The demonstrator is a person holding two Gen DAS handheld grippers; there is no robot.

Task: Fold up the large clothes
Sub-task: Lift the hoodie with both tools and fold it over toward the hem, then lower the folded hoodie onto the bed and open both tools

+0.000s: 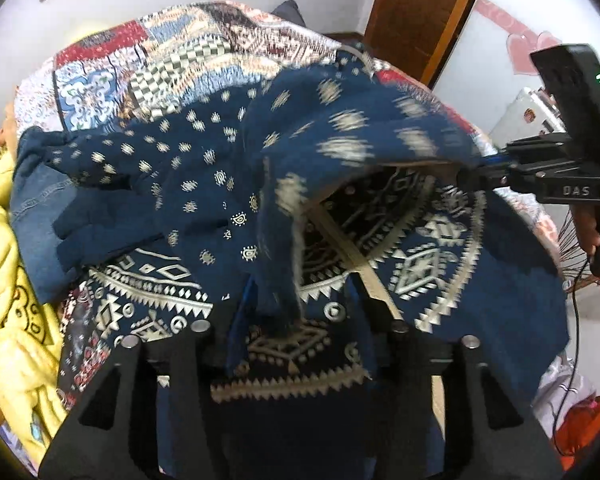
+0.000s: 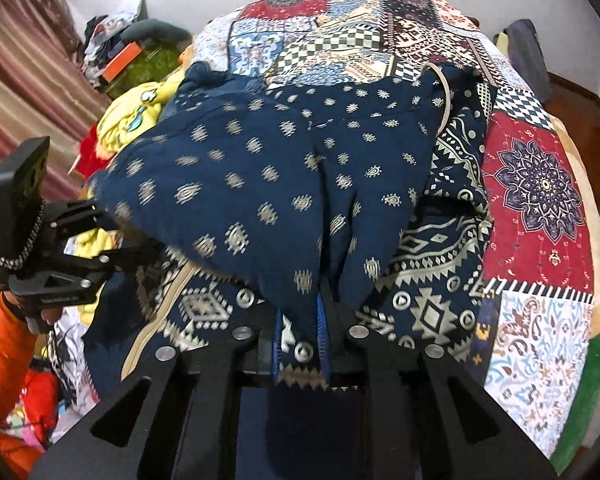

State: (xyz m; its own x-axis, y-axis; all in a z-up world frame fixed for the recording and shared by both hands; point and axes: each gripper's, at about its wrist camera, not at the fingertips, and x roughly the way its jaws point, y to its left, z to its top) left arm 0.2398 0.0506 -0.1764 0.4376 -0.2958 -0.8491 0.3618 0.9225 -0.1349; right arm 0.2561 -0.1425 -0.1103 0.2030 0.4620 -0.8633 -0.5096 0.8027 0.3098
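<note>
Patchwork quilt (image 2: 536,184) – yellow jacket (image 1: 12,320), perhaps – wooden door (image 1: 416,12).

big blue dress (image 2: 284,184) fills the middle, bare quilt (image 2: 540,208) free at right, yellow blanket (image 2: 136,120) and clutter crowd upper left

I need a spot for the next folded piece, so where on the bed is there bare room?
The patchwork bedspread lies bare right of the navy printed garment, out to the bed's edge, and beyond it toward the wall. The opposite side is crowded: a yellow quilt and heaped clothes.
</note>
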